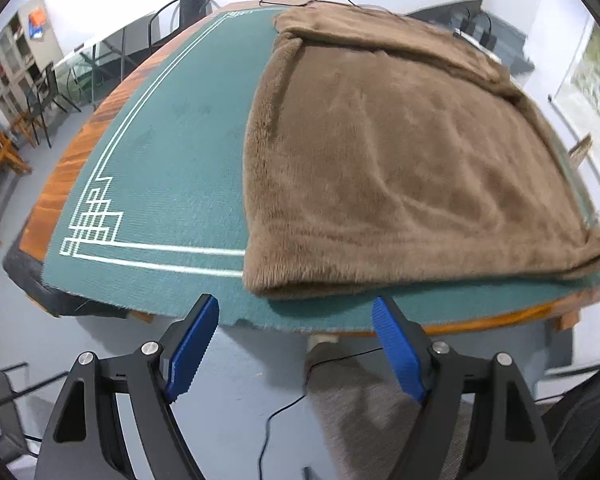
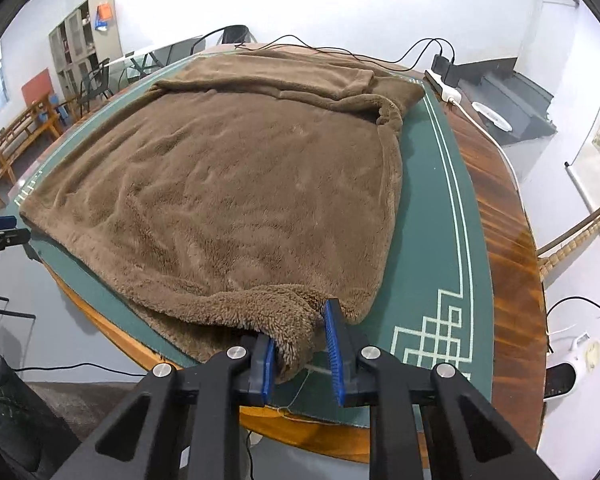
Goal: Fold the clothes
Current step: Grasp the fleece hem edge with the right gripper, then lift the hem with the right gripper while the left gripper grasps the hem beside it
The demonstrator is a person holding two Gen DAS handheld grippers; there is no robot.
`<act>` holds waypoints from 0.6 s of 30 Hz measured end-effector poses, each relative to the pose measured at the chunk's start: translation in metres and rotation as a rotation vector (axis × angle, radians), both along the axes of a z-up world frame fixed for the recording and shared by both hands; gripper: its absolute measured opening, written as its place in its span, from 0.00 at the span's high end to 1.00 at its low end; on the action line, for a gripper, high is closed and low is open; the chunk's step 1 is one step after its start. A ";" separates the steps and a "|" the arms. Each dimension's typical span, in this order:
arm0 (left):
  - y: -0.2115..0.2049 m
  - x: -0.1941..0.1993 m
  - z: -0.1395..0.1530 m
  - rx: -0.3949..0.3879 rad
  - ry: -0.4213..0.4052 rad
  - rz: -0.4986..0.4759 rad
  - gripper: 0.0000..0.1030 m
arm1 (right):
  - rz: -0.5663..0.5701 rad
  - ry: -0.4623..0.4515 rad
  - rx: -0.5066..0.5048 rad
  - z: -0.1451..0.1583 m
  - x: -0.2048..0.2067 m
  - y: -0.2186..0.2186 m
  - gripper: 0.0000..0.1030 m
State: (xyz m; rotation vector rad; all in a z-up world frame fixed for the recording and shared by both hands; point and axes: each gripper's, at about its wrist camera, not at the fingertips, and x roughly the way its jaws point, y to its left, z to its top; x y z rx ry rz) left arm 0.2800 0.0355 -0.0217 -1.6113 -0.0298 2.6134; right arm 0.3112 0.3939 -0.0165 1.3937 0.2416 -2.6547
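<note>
1. I see a brown fleece garment [image 2: 228, 184] that lies spread on the green mat [image 2: 432, 240] of the wooden table [image 2: 508, 264].
2. My right gripper [image 2: 302, 350] is at the near right corner of the garment. A bunch of the fleece sits between its 2 blue pads [image 2: 334, 344]. The left pad touches the cloth; whether the right pad presses it I cannot tell.
3. My left gripper [image 1: 296, 346] hangs off the near edge of the table, just before the near left corner of the garment. Its jaws stand wide apart, with nothing between them.
4. At the far edge the garment is folded over itself.
5. A white power strip [image 2: 440, 82] with cables lies on the far right of the table.
</note>
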 end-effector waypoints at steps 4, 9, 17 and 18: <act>-0.010 -0.018 -0.009 0.036 -0.022 0.034 0.35 | -0.025 -0.004 -0.020 0.000 -0.004 0.005 0.78; -0.014 -0.028 -0.010 0.075 -0.027 0.057 0.55 | -0.053 0.008 -0.022 0.005 -0.005 0.008 0.78; -0.009 -0.024 -0.008 0.026 -0.016 -0.025 0.55 | -0.106 0.005 -0.059 0.007 -0.011 0.016 0.78; -0.010 -0.024 -0.008 0.031 -0.017 -0.019 0.55 | -0.109 0.005 -0.062 0.008 -0.012 0.017 0.78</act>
